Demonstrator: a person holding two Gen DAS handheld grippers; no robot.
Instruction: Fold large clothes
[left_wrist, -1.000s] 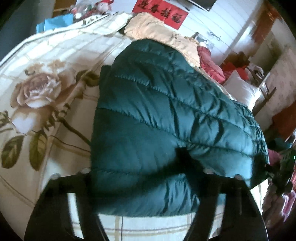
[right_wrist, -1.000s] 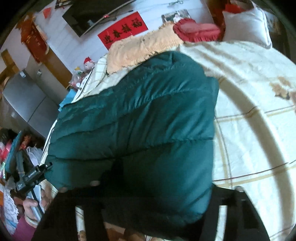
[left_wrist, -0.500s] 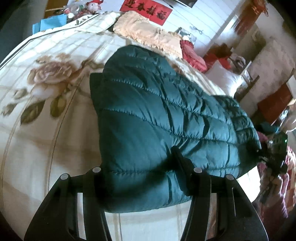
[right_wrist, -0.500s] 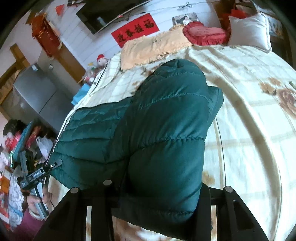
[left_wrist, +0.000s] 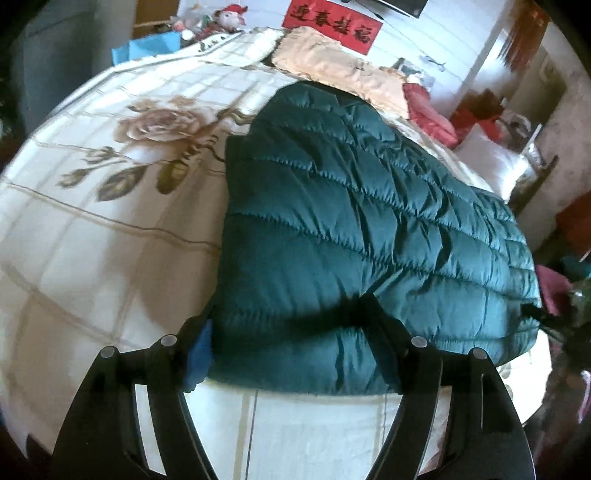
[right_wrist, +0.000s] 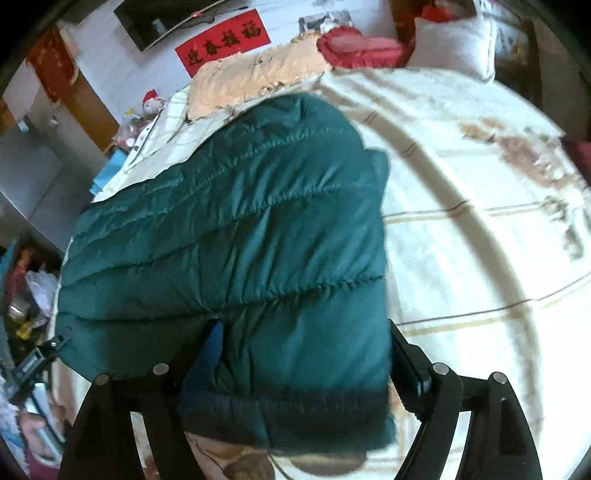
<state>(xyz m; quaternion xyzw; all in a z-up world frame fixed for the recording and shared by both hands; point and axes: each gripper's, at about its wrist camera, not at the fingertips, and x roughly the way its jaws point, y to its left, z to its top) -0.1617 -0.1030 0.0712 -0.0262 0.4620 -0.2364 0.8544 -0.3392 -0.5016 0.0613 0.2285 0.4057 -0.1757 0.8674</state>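
Lying folded on a cream bedspread (left_wrist: 110, 240) printed with roses is a dark green quilted puffer jacket (left_wrist: 351, 229), its near edge toward both cameras. The left gripper (left_wrist: 288, 332) and the right gripper (right_wrist: 306, 339) each straddle that edge; their jaws have just been opening, and the jacket sits loosely between them. A peach blanket (right_wrist: 258, 74) lies beyond the jacket.
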